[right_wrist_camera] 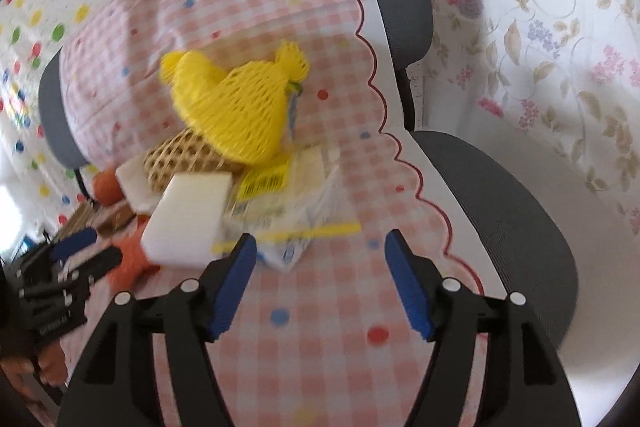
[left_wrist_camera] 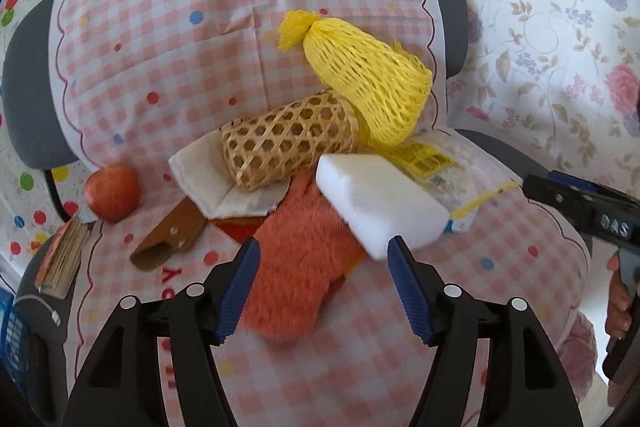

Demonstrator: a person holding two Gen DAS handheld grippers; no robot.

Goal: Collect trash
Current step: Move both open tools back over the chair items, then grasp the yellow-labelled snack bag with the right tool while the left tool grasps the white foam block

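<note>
Pile of stuff sits on a chair (left_wrist_camera: 28, 75) draped w/ a pink check cloth (left_wrist_camera: 160, 39), roughly mid-frame in both views. Looks dumped together for sorting: trash mixed w/ keepers, so each piece has to be picked off the heap.

Left gripper (left_wrist_camera: 324, 291) is spread, nothing between the pads; its right pad is just beside the near corner of the foam block (left_wrist_camera: 380, 199), can't tell if touching. Right gripper (right_wrist_camera: 320, 283) is also spread and empty, low centre of its frame, w/ the wrapper (right_wrist_camera: 288, 223) just ahead of its left pad. Both point down at the pile, prob lined up to take one item each.

Likely trash:
- foam block: white slab, long axis runs upper left to lower right in left view, lying over the orange mitt (left_wrist_camera: 296, 283) and the wrapper edge
- wrapper: clear plastic w/ yellow label, flat, lower-right of the heap in left view, yellow strip pointing right
- net (left_wrist_camera: 368, 83): yellow foam mesh, tied tuft toward upper left, open wide end toward lower right, leaning on the basket (left_wrist_camera: 288, 143)

Basket lies on its side, long axis left-right, on a folded paper (left_wrist_camera: 216, 187). Apple (left_wrist_camera: 112, 193), knife handle (left_wrist_camera: 172, 235) and a book (left_wrist_camera: 64, 259) sit at left, apart from the trash – prob not for collecting
</note>
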